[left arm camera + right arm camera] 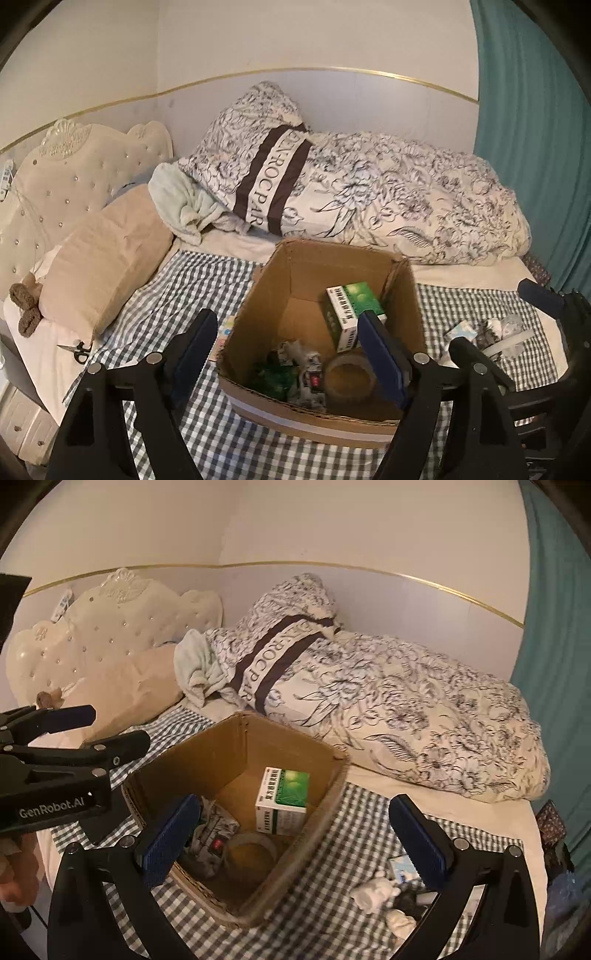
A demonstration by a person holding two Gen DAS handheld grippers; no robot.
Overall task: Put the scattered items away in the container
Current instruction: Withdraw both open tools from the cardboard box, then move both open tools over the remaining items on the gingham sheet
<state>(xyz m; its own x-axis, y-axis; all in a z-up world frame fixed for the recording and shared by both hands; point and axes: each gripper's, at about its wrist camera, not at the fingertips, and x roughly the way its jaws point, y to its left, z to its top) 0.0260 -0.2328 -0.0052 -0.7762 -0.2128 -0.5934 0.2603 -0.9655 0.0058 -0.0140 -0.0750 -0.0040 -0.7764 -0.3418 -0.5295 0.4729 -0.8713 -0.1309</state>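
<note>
An open cardboard box (258, 295) (207, 753) stands on a checked cloth. Inside it lie a green-and-white medicine box (351, 306) (284, 794), a tape roll (349, 380) (251, 853), crumpled paper (295, 350) and a green wrapper (275, 380). My left gripper (288, 354) (110, 725) hangs open over the box's near side, nothing between its pads. My right gripper (295, 827) (495, 321) is open and empty, above the box's right edge. Right of the box lie a white crumpled wad (373, 893), a pale blue packet (400, 871) (460, 332) and other small bits.
Scissors (79, 349) lie at the cloth's left edge, and a small packet (223, 332) sits against the box's left wall. A beige pillow (107, 258), a floral duvet (406, 206), a tufted headboard (74, 177) and a teal curtain (535, 147) ring the bed.
</note>
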